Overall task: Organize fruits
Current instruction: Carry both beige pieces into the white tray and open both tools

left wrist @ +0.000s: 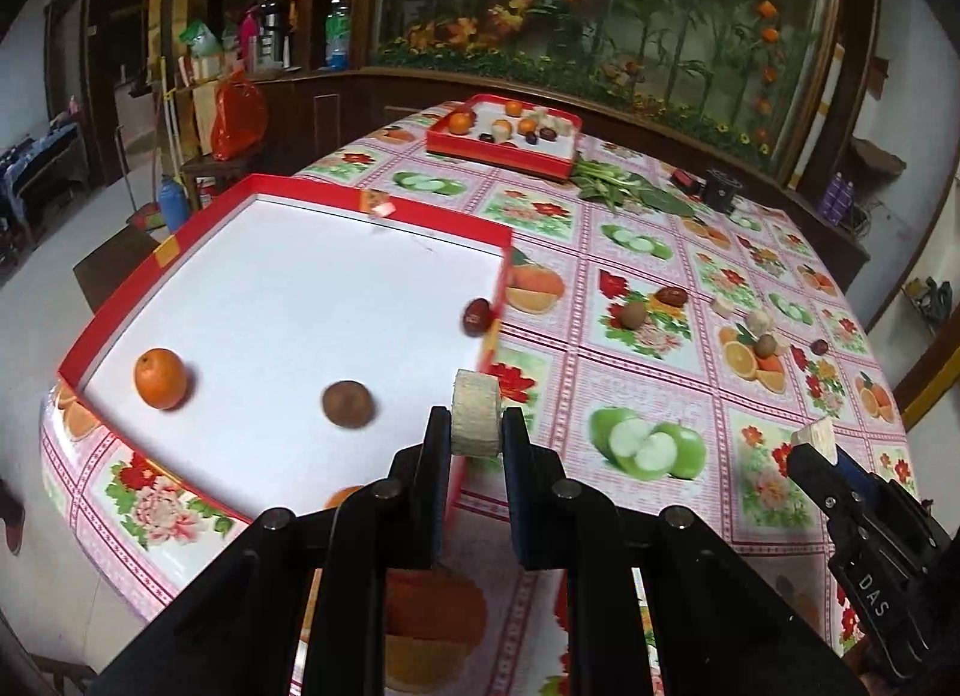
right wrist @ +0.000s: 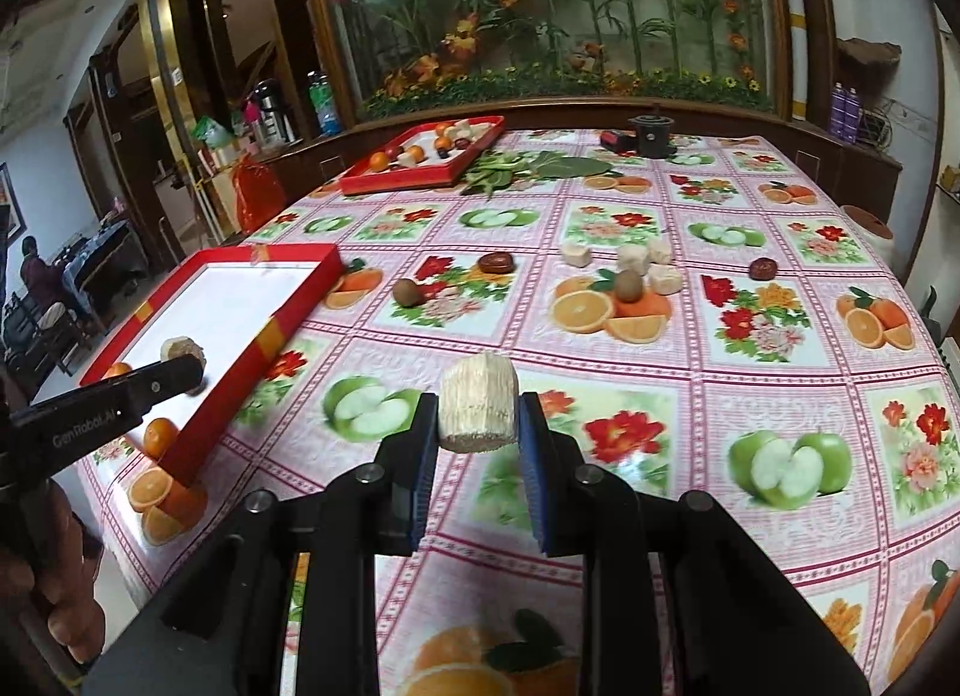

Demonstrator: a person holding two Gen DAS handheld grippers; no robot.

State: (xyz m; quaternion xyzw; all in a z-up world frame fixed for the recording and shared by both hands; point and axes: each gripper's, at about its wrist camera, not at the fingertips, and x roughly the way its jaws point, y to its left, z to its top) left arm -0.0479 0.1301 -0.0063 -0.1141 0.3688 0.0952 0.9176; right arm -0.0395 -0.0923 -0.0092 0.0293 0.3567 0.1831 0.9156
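- The left claw (left wrist: pixel 476 426) is closed on a pale sugarcane chunk (left wrist: pixel 476 413), held in the air right at the near tray's (left wrist: pixel 180 243) right-hand wall, at its near corner.
- The right claw (right wrist: pixel 478 417) grips a second pale chunk (right wrist: pixel 478 409) above the table (right wrist: pixel 660 348), with the tray off to its left.
- Inside the tray, ahead and left of the left claw, lie an orange (left wrist: pixel 159 378), a brown kiwi (left wrist: pixel 348 403) and a red date (left wrist: pixel 477 315) against the wall.
- Step in hand, as I judge it: carrying both chunks to the tray.
- Next, the left claw needs to clear the rim, settle over bare white floor apart from the kiwi, then loosen.
- More loose fruit (right wrist: pixel 630 282) waits on the table ahead of the right claw; a far tray (right wrist: pixel 420 156) already holds some.
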